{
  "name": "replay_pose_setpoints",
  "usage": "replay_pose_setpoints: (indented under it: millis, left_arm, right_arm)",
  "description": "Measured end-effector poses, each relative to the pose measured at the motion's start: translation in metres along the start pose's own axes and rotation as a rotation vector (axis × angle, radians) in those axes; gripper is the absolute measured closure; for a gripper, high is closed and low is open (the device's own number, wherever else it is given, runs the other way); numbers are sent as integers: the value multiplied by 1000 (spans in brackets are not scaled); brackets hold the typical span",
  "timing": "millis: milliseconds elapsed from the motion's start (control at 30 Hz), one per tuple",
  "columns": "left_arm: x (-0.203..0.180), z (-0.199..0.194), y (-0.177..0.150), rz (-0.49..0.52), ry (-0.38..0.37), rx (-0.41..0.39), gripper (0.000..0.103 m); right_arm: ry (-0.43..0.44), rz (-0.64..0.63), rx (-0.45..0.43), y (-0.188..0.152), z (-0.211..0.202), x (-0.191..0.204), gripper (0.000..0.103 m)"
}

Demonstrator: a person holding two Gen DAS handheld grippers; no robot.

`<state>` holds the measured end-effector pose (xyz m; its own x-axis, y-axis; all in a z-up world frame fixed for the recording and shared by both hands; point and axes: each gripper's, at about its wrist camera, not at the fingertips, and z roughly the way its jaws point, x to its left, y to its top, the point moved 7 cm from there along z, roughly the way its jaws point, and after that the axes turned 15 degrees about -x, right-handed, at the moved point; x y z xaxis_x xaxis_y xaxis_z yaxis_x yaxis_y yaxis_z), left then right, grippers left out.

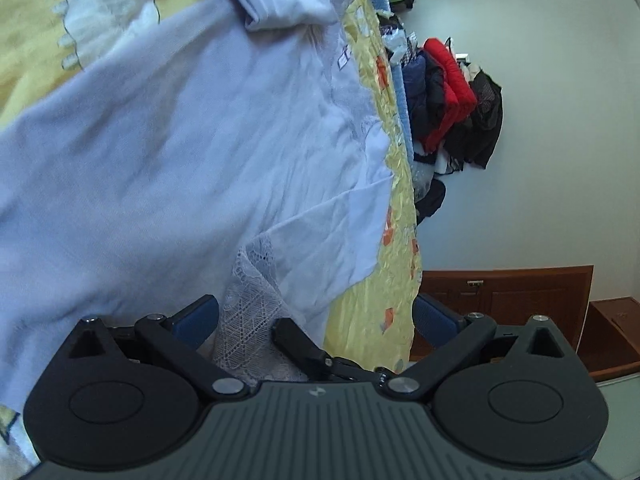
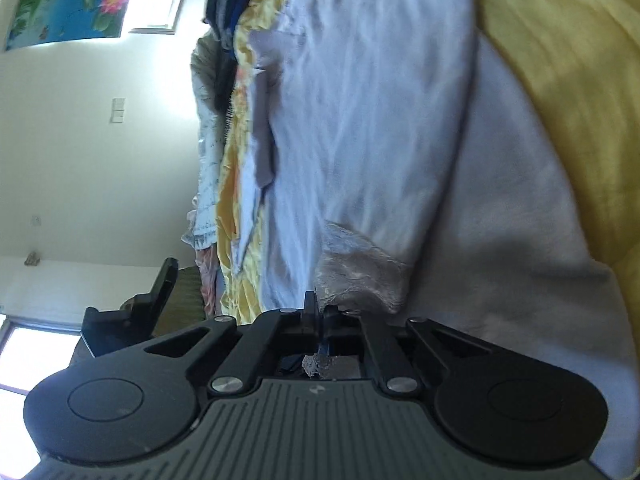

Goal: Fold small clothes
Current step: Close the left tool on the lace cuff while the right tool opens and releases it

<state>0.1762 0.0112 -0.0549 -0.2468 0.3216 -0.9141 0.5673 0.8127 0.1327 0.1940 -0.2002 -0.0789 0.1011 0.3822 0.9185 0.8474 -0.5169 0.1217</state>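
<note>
Lace trim (image 1: 250, 308) sits between the spread fingers of the left claw (image 1: 316, 320), at the near hem of a pale lilac garment (image 1: 180, 152). Jaws released; blue pads (image 1: 198, 320) stand wide apart, nothing pinched. Whether the lace touches a pad, cannot tell.

Garment lies spread on a yellow bedspread (image 1: 372, 300). 1 sleeve or panel (image 1: 288, 4) is turned over at the far end. Judgement: folding barely begun; the main folds remain.

Left claw is rolled about a quarter turn, so the bed edge runs vertically in its view. It sits low over the hem. Clothes pile (image 1: 452, 104) and a wooden cabinet (image 1: 504, 300) beyond the bed.

Right claw (image 2: 320, 316) is clenched on the lace edge (image 2: 320, 364); a scrap of lace shows behind the closed jaws. Also rolled sideways, close over the cloth. Garment (image 2: 360, 120) stretches away from it, bedspread (image 2: 568, 80) to its right. Wall and window to its left.

Judgement: left needs to close on the hem before both can lift.
</note>
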Motion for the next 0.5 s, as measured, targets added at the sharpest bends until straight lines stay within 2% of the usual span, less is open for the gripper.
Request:
replay_pose_setpoints:
  millis: [133, 300, 333, 400, 433, 500]
  left_arm:
    - [9, -5, 10, -100, -9, -30, 0]
    - [1, 17, 0, -232, -95, 55, 0]
    - [1, 23, -3, -239, -92, 75, 0]
    - [7, 33, -8, -235, -25, 98, 0]
    - [7, 35, -9, -227, -16, 97, 0]
    - [2, 36, -8, -170, -1, 87, 11]
  right_arm:
    - [166, 58, -17, 5, -8, 19, 95]
    - [251, 117, -16, 8, -12, 23, 95]
    - [255, 116, -13, 7, -13, 24, 95]
    - [266, 115, -4, 4, -15, 25, 95]
    - [272, 112, 1, 2, -17, 26, 95]
    - [275, 91, 6, 0, -22, 27, 95]
